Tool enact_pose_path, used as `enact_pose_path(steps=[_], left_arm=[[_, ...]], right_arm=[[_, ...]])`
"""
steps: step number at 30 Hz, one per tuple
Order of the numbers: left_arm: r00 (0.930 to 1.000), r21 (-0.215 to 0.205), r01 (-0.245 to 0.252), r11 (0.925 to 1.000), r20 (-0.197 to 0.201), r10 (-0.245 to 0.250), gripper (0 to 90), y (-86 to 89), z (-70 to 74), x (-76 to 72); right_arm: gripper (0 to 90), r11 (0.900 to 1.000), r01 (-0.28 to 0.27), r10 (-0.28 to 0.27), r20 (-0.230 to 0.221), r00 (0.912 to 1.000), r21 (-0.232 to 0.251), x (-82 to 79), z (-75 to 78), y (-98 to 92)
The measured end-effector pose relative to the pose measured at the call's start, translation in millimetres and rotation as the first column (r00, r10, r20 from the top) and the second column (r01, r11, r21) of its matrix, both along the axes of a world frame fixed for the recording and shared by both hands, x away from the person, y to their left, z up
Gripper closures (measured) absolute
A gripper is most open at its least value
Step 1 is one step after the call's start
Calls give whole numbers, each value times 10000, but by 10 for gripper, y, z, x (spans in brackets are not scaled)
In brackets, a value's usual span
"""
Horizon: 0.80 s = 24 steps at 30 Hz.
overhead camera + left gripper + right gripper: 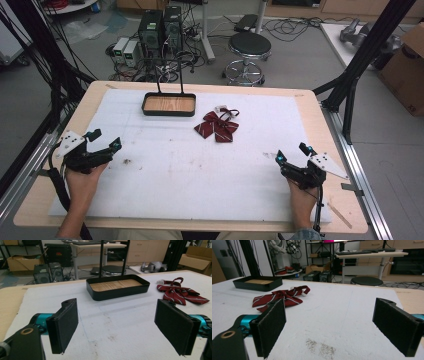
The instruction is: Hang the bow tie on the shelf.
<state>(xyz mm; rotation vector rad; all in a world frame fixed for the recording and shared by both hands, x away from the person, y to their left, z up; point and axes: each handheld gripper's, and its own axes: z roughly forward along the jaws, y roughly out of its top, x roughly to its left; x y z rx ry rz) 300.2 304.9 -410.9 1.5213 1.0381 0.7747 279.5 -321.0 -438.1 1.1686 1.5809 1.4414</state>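
A dark red striped bow tie with a white clasp lies on the white mat, right of centre toward the back. Behind and left of it stands a black tray with a wooden floor and an upright wire handle. My left gripper rests open at the mat's left edge, nothing between its pads; the tray and bow tie lie ahead of it. My right gripper sits open near the right front, well apart from the bow tie, with bare mat between its pads.
The white mat covers most of a wooden table; it carries dirty smudges. Black frame posts stand at both sides. Beyond the far edge are a stool, computer boxes and cables on the floor.
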Motion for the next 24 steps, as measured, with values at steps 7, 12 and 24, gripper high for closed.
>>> enact_pose_path(steps=[7,12,24], left_arm=[[10000,45,22,10000,36,-22,195,-10,2,-6],[10000,126,63,9999,-54,-63,195,-19,-12,-3],[9999,92,137,9999,-13,-137,188,-50,-15,29]], right_arm=[[107,10000,-46,46,-18,10000,-48,0,-1,4],[107,9998,-160,160,-46,9999,77,16,-2,2],[107,9981,-578,577,48,9983,235,187,229,13]])
